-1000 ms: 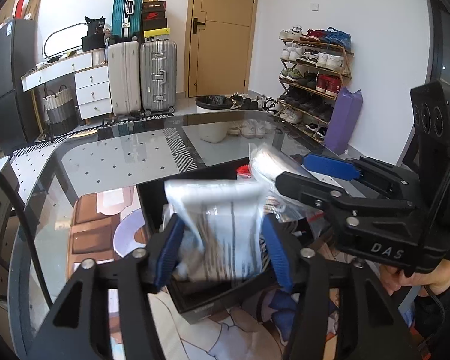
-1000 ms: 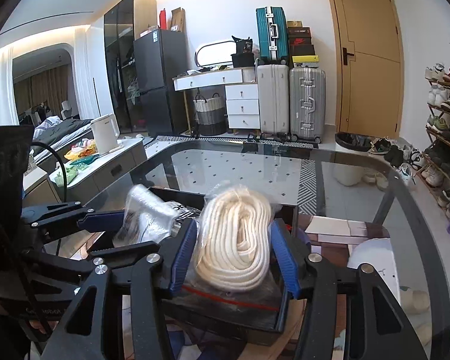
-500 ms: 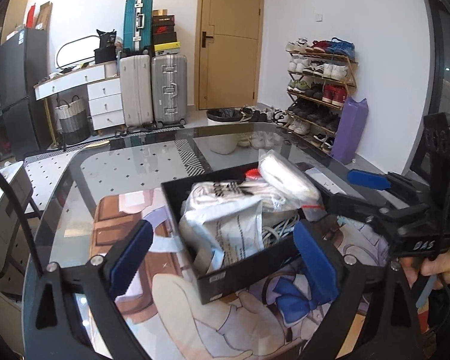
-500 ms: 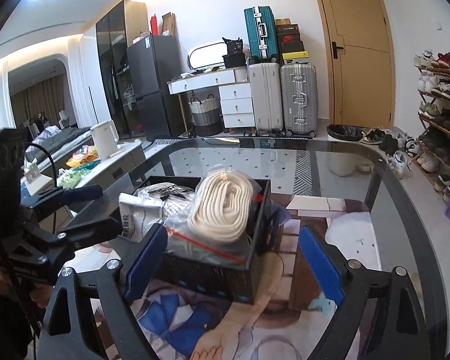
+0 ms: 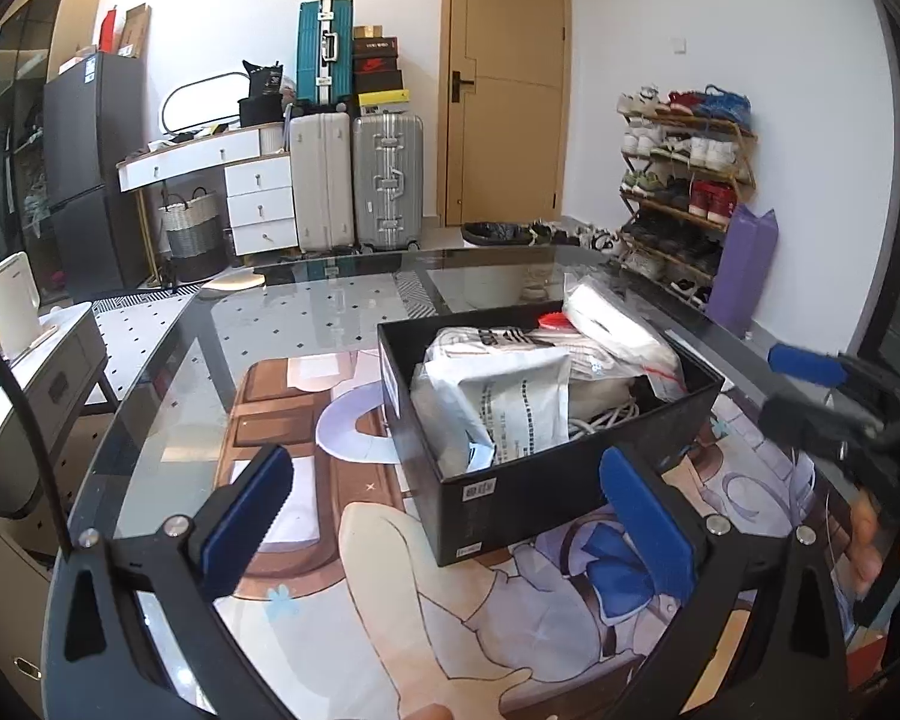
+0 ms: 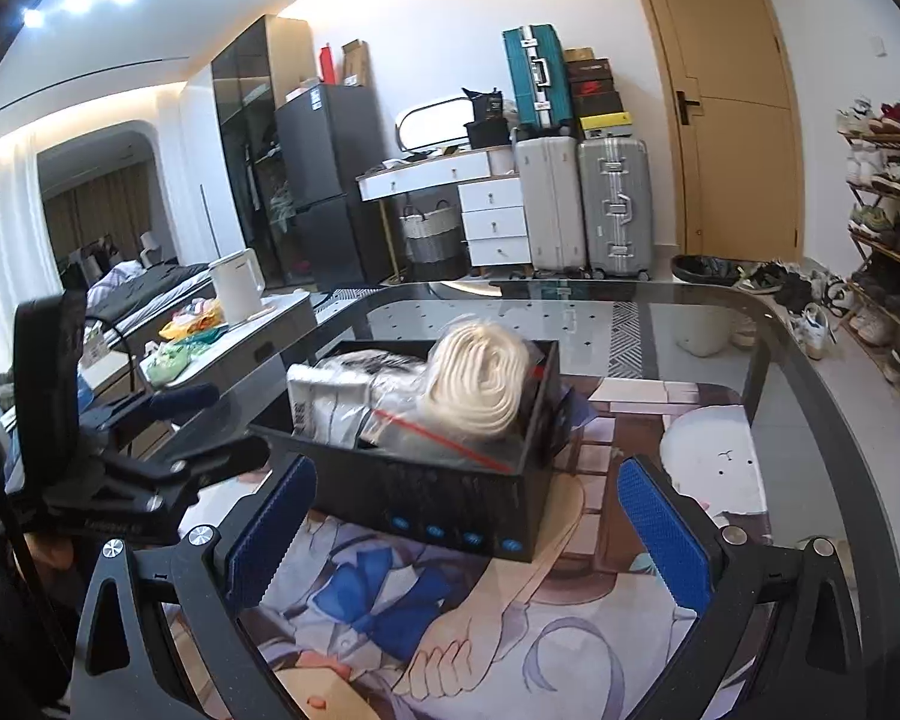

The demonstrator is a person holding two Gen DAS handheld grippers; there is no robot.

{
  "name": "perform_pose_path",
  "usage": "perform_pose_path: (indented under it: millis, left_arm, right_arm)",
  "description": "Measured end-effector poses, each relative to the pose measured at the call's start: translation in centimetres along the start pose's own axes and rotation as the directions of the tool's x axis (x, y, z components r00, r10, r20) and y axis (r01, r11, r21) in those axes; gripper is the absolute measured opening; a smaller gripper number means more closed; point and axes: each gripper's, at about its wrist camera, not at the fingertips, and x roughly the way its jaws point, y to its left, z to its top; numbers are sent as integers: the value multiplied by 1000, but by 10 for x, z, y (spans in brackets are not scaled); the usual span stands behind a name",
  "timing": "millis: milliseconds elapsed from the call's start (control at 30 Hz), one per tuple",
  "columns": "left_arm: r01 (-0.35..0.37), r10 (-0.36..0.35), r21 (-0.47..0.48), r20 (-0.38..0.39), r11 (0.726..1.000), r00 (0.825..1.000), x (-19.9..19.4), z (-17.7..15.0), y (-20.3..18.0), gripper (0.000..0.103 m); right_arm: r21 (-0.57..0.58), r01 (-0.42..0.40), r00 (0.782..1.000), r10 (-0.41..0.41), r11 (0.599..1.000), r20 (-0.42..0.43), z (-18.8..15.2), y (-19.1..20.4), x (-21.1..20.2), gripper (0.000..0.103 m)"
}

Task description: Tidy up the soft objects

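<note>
Blue rubber pads face each other across a wide gap on both tools: the left claw (image 5: 444,507) and the right claw (image 6: 465,531) are spread open and carry nothing, each hovering over the glass desk (image 5: 282,330) just short of the black box (image 5: 570,480). Inside the box lie a printed white pouch (image 5: 510,402) and, toward its far right corner, a bagged coil of cream rope (image 6: 480,384). I judge the packing step done; next comes finding any loose item. Only the right view shows the rope's coils; the left shows the pouch's print.
</note>
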Motion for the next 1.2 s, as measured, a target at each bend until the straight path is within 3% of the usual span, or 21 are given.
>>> perform_pose_path:
  millis: [367, 1200]
  left_arm:
    - [-4, 4, -6, 20, 1000, 1000, 3, -4, -4, 103]
    - [-16, 16, -4, 39, 1000, 999, -1, -4, -5, 103]
  right_arm:
    - [-51, 0, 1000, 0, 999, -2, -8, 13, 3, 102]
    - [-46, 8, 1000, -7, 999, 16, -6, 9, 0, 102]
